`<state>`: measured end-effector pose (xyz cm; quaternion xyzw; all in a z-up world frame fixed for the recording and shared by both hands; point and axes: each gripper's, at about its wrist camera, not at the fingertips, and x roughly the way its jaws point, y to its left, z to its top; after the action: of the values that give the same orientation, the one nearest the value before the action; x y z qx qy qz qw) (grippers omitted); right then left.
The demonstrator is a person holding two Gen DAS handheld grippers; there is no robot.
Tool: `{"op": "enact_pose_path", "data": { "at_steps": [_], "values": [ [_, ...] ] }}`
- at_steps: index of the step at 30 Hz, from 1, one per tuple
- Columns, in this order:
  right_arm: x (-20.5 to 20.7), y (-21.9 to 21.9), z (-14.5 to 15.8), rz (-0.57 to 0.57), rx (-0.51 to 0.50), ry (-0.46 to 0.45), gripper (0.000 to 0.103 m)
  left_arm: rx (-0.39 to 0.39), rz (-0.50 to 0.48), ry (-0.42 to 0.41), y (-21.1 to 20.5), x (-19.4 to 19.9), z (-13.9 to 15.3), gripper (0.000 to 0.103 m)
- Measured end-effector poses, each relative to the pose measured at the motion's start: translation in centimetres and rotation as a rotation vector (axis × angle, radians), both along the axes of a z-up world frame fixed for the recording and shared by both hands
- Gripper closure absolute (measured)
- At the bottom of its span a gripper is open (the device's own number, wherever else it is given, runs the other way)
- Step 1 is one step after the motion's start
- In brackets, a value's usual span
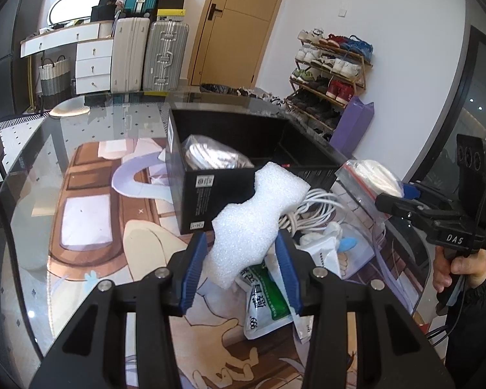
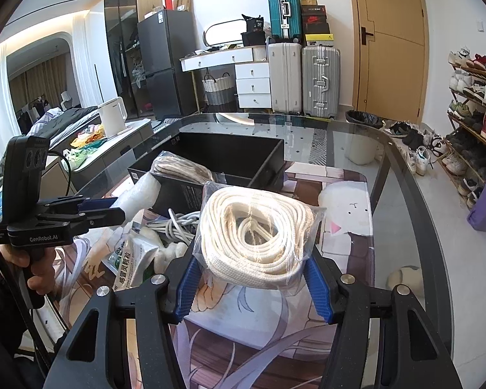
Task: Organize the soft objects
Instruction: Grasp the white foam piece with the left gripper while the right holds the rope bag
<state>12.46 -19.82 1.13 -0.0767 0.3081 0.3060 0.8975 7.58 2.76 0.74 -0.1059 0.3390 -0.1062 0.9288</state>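
The left gripper (image 1: pixel 239 269) pinches a foam block (image 1: pixel 256 217) held just in front of the black box (image 1: pixel 217 191); the right gripper (image 2: pixel 252 287) pinches a bag of rope (image 2: pixel 259 230) near the same box. My guess is the slick bag could slip, or the grippers could bump over the box; a cable (image 1: pixel 311 207) and packets (image 1: pixel 269 304) crowd the table (image 1: pixel 90 162) below.

- left gripper (image 1: pixel 241 269): black frame, ribbed blue pads (image 1: pixel 194 272), silver screws, "genrobot.ai" lettering
- right gripper (image 2: pixel 254 287): same build, "das" marking
- bare-skinned hands, dark sleeves, black cables
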Motion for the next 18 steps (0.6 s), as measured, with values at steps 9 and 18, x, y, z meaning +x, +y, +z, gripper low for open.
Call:
{"op": "enact_pose_path", "data": {
  "at_steps": [9, 18],
  "values": [
    [-0.5, 0.8, 0.7, 0.01, 0.01, -0.034, 0.044, 0.004, 0.027, -0.055, 0.9, -0.6, 2.5, 0.06],
    [0.6, 2.6, 2.2, -0.004, -0.003, -0.051, 0.044, -0.01, 0.091, -0.079, 2.3, 0.8, 4.1, 0.06]
  ]
}}
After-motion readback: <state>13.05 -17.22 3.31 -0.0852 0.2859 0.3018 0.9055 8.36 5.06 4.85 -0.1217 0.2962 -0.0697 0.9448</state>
